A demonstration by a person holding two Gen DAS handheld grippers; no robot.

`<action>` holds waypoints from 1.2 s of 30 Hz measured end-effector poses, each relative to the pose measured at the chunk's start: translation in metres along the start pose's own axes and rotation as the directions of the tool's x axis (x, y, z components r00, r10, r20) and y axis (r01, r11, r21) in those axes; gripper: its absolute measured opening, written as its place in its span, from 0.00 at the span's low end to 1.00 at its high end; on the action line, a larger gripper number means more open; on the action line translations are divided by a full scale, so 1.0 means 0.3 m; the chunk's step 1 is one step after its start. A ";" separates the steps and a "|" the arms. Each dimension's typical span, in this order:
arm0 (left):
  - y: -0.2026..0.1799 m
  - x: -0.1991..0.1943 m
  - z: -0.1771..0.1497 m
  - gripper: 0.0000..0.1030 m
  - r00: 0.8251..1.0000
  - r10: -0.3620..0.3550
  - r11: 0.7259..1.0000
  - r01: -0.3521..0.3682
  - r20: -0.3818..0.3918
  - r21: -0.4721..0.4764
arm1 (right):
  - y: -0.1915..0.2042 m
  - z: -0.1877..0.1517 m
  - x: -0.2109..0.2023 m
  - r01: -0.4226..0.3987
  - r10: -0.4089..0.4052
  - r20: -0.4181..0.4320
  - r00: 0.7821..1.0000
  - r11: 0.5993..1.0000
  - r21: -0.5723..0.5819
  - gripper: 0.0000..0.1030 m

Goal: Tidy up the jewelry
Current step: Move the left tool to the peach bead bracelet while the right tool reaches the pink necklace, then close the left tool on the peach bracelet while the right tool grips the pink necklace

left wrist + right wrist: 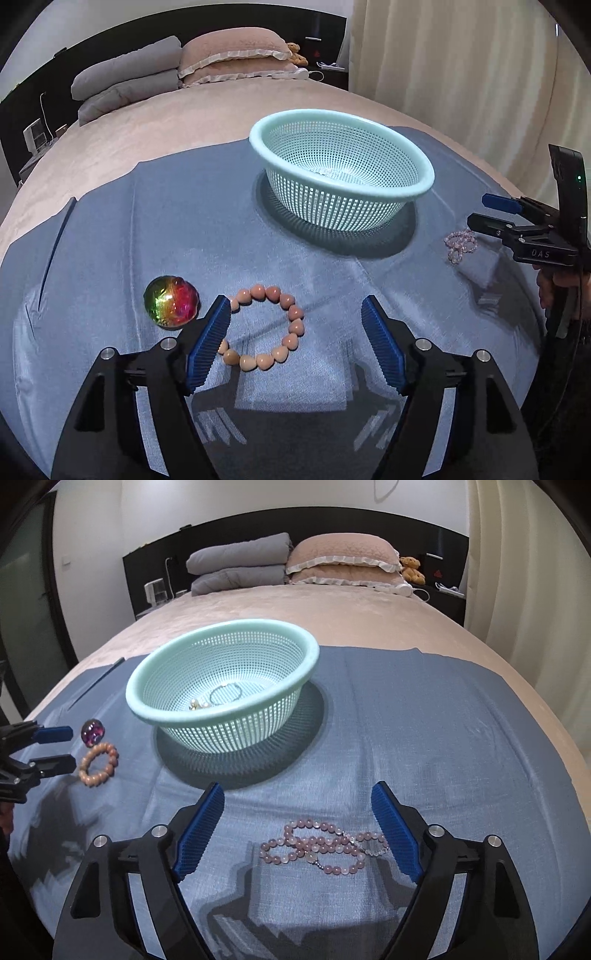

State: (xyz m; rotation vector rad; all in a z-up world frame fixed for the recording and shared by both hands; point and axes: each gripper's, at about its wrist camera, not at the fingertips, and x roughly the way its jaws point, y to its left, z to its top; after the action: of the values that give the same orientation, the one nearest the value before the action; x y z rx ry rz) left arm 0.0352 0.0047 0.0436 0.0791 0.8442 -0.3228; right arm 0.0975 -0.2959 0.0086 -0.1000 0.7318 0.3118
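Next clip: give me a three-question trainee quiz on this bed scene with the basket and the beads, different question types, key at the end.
1. True or false: the green basket already holds some jewelry.
2. Which piece lies between the fingers of the left gripper? A) the pink bead necklace B) the peach bead bracelet C) the multicoloured ball
3. Fill in: the jewelry lies on a blue ____ spread over the bed.

Key
1. True: a thin ring-shaped piece and some pale beads lie at its bottom.
2. B. The fingers stand wide apart and grip nothing; the right gripper is likewise open over the necklace.
3. cloth
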 end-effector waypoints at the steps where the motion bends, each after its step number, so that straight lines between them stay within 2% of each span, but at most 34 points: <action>1: -0.002 0.005 -0.012 0.71 1.000 0.004 1.000 -0.004 -0.009 0.002 | 0.000 -0.007 0.006 0.004 -0.004 -0.006 1.000 1.000 -0.002 0.81; 9: 0.019 0.073 -0.071 0.71 0.999 0.021 0.999 -0.022 -0.048 -0.024 | -0.038 -0.072 0.094 0.007 -0.005 -0.084 0.996 1.000 0.029 0.83; 11: 0.033 0.100 -0.084 0.74 0.999 0.028 0.999 -0.030 -0.045 -0.042 | -0.054 -0.104 0.133 0.003 0.001 -0.114 0.993 0.999 0.039 0.83; 13: 0.025 0.117 -0.095 0.81 0.999 0.035 0.999 -0.035 -0.014 -0.013 | -0.049 -0.112 0.140 0.002 0.002 -0.111 0.994 0.999 0.035 0.83; 16: -0.001 0.154 -0.106 0.82 0.996 0.090 0.995 -0.089 -0.020 0.038 | -0.038 -0.111 0.145 0.010 -0.007 -0.121 0.993 1.000 0.019 0.84; 22: 0.020 0.152 -0.109 0.83 0.997 0.070 0.998 -0.071 -0.016 -0.003 | -0.038 -0.111 0.143 0.004 -0.001 -0.115 0.993 1.000 0.025 0.82; 25: 0.014 0.154 -0.108 0.81 0.996 0.086 0.996 -0.086 -0.019 0.001 | -0.055 -0.116 0.129 0.011 -0.006 -0.097 0.995 0.999 0.051 0.54; 27: 0.013 0.149 -0.109 0.73 0.996 0.082 0.997 -0.082 -0.022 -0.005 | -0.078 -0.119 0.120 0.007 0.001 -0.087 0.996 0.996 0.089 0.31; 31: -0.002 0.143 -0.116 0.61 0.997 0.074 0.997 -0.075 -0.030 -0.005 | -0.126 -0.125 0.121 -0.006 0.020 -0.080 0.997 0.986 0.164 0.13; 33: -0.014 0.139 -0.119 0.49 0.998 0.058 0.998 -0.059 -0.031 -0.006 | -0.138 -0.129 0.121 -0.024 0.039 -0.074 0.997 0.982 0.186 0.12; 36: -0.019 0.127 -0.126 0.33 0.998 0.045 0.998 -0.046 -0.036 -0.034 | -0.126 -0.127 0.121 -0.010 0.023 -0.072 0.997 0.985 0.171 0.12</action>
State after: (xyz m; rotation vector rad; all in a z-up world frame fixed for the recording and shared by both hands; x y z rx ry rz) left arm 0.0297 -0.0027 -0.0096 0.0720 0.8817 -0.2645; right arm 0.1104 -0.3305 -0.0446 0.0573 0.8301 0.2611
